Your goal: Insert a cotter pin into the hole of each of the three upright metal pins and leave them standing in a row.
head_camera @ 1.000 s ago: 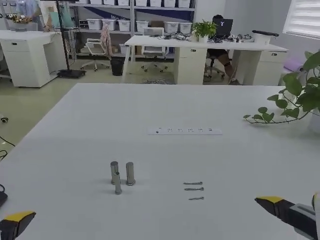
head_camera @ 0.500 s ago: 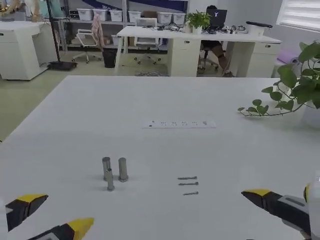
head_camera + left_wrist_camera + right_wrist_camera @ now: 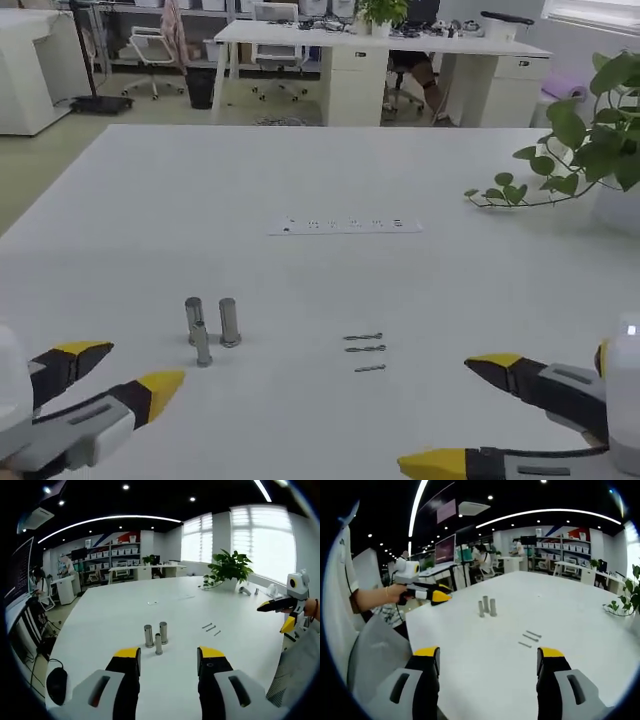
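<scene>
Office, wide white counter (image 3: 420,160), mostly bare. Three metal pins (image 3: 228,322) stand clustered left of centre, one in front of the other two, so no row yet. Three cotter pins (image 3: 365,349) lie flat to their right, well apart from them, none inserted; task looks unstarted. Left hand-held gripper (image 3: 138,363) & right hand-held gripper (image 3: 442,412) hover near the close edge, jaws spread, nothing held. Plenty of room round the parts: power strip (image 3: 345,226) sits farther back, plant (image 3: 570,150) far right.
</scene>
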{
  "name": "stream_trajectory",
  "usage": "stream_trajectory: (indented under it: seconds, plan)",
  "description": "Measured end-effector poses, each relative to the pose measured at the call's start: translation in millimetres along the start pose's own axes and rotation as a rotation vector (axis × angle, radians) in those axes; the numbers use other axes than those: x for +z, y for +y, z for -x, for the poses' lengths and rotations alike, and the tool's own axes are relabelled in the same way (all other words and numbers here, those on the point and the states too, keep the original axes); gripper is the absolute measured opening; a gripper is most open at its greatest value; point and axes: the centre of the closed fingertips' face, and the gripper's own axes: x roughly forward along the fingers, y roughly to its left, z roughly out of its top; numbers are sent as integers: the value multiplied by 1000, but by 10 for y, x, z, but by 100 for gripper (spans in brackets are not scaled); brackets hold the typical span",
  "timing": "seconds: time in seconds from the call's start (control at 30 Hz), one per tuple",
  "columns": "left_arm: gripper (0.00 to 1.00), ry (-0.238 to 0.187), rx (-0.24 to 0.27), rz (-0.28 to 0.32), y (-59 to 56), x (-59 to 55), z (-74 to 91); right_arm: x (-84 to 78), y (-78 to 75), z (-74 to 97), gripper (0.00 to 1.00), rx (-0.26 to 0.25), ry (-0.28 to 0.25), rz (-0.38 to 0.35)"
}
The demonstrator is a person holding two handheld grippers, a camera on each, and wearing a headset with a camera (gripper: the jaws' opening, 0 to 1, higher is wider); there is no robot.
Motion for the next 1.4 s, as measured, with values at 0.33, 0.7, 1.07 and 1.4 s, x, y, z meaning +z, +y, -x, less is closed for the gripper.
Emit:
stream_trajectory:
  seconds: [0.33, 0.7, 1.07, 1.4]
  plan:
    - [38, 15, -2, 8, 137, -31, -307, 63, -116, -19, 76, -22, -10, 13]
    - [32, 50, -3, -36, 215, -182, -685, 19, -157, -106, 74, -15, 13, 7]
    - [28, 83, -26, -13, 206, -316, -1004, 67, -208, -168, 74, -3, 5, -2]
    - [21, 108, -24, -20, 225, -427, -1169, -23, -217, -230, 74, 7, 42, 5]
